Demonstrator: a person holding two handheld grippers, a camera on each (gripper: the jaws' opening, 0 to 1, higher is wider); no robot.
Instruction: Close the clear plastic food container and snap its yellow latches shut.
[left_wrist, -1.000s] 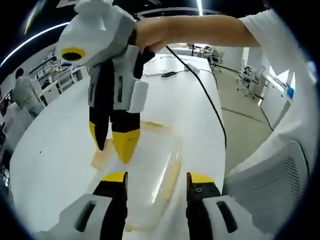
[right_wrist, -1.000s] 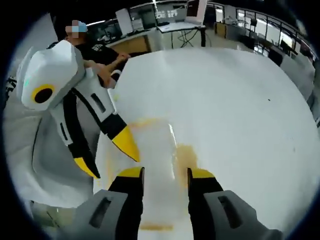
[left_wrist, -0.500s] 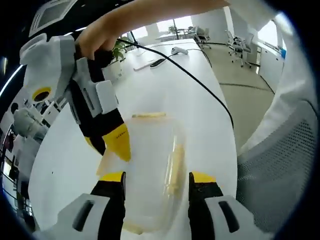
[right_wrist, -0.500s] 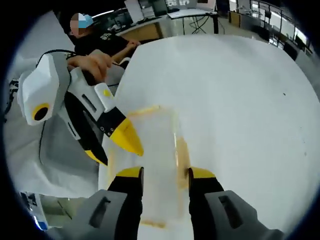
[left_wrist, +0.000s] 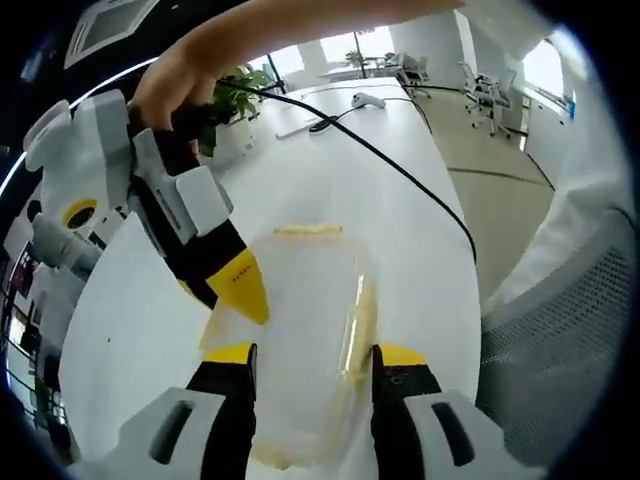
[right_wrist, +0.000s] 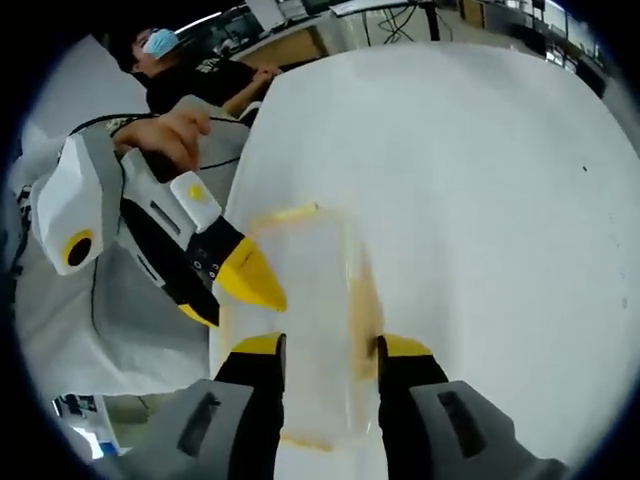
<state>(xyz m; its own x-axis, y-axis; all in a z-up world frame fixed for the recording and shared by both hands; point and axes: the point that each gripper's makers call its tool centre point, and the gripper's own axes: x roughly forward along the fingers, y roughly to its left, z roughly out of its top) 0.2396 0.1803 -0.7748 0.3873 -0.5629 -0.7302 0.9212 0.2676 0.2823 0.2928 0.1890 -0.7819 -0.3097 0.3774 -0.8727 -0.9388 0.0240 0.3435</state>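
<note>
Clear rectangular plastic food container (left_wrist: 300, 330) on white table (left_wrist: 330, 190); yellow side latches (left_wrist: 360, 325) unsnapped. Left gripper (left_wrist: 305, 358) and right gripper (right_wrist: 320, 348) fingers spread, empty; press latches squarely down.

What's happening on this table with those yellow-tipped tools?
A person is working a two-jaw gripper in each hand over a clear plastic food container with yellow latches, lying on a white table. The left gripper has its open jaws either side of the container. The right gripper reaches in from the opposite side, its yellow tips at the container's edge. The lid seems to be down; whether the latches are snapped is unclear.
</note>
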